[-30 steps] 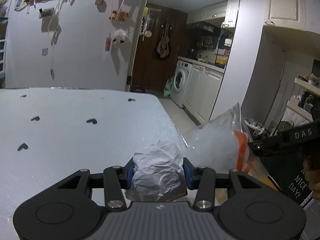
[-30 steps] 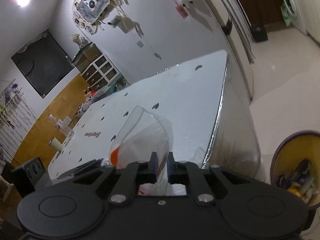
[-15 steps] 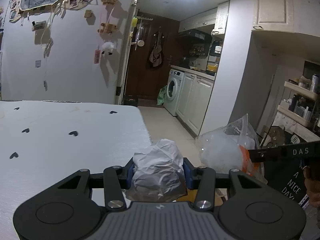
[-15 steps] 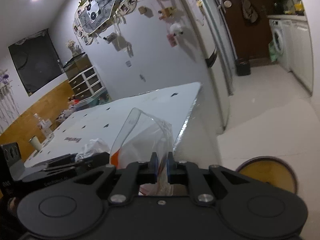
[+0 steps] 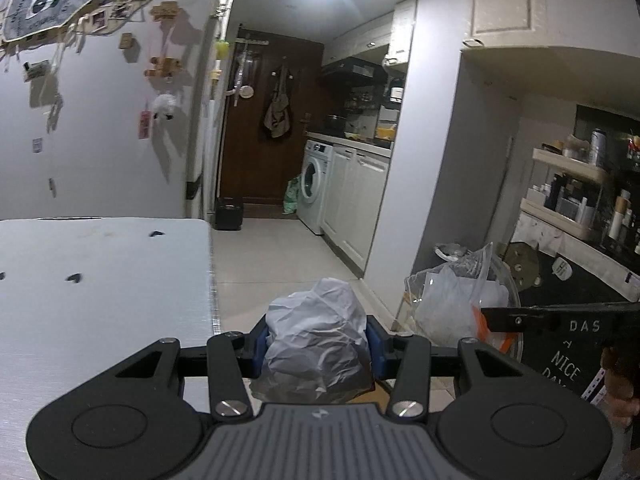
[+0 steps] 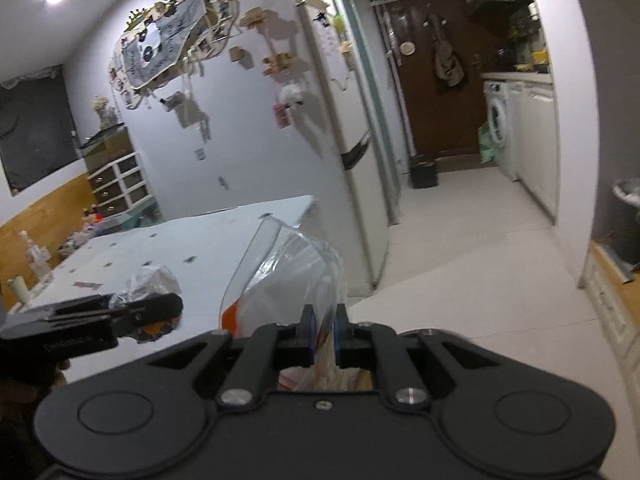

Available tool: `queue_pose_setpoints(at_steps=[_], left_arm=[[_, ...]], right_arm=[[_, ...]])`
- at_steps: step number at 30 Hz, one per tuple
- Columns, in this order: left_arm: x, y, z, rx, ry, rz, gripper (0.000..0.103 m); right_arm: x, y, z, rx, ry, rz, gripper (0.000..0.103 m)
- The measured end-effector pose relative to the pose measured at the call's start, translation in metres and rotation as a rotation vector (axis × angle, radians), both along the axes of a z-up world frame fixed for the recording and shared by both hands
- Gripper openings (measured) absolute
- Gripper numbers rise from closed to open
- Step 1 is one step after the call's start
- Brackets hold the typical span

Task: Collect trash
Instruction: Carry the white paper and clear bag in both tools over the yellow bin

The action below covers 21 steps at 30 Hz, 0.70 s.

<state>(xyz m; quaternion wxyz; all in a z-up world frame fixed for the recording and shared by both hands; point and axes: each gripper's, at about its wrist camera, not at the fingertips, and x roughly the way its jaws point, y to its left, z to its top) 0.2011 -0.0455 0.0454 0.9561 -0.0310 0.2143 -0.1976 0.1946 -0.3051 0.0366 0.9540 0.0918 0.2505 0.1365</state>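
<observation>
My left gripper [image 5: 316, 346] is shut on a crumpled white paper ball [image 5: 316, 340], held in the air just past the white table's [image 5: 100, 280] right edge. My right gripper [image 6: 324, 328] is shut on a clear plastic bag [image 6: 288, 276] with an orange patch. In the left wrist view the bag [image 5: 456, 300] hangs to the right of the paper ball, pinched by the right gripper [image 5: 486, 320]. In the right wrist view the left gripper [image 6: 176, 306] with the paper ball [image 6: 148, 282] is at the left, beside the bag.
The white table [image 6: 180, 248] with small black heart marks lies to the left. A tiled floor [image 5: 272, 248] leads to a washing machine [image 5: 316, 186] and brown door [image 5: 272, 132]. A black sign board [image 5: 568, 344] and shelves [image 5: 576, 200] stand at the right.
Both grippers have swung right, away from the table and toward the floor and kitchen side. The paper ball and the bag stayed gripped; the bag now hangs off the table.
</observation>
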Motion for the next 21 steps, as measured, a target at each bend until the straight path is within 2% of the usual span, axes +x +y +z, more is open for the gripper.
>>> queue_pose_setpoints(at_steps=[14,21], left_arm=[[0.016,-0.095,-0.039,0.049,0.075,-0.088,0.048],[0.041,-0.133,-0.062,0.079,0.120,-0.107,0.048]], right_arm=[[-0.007,-0.081,-0.046,-0.018,0.056,-0.135,0.009],[-0.003,-0.104,-0.077,-0.017,0.106,-0.166,0.009]])
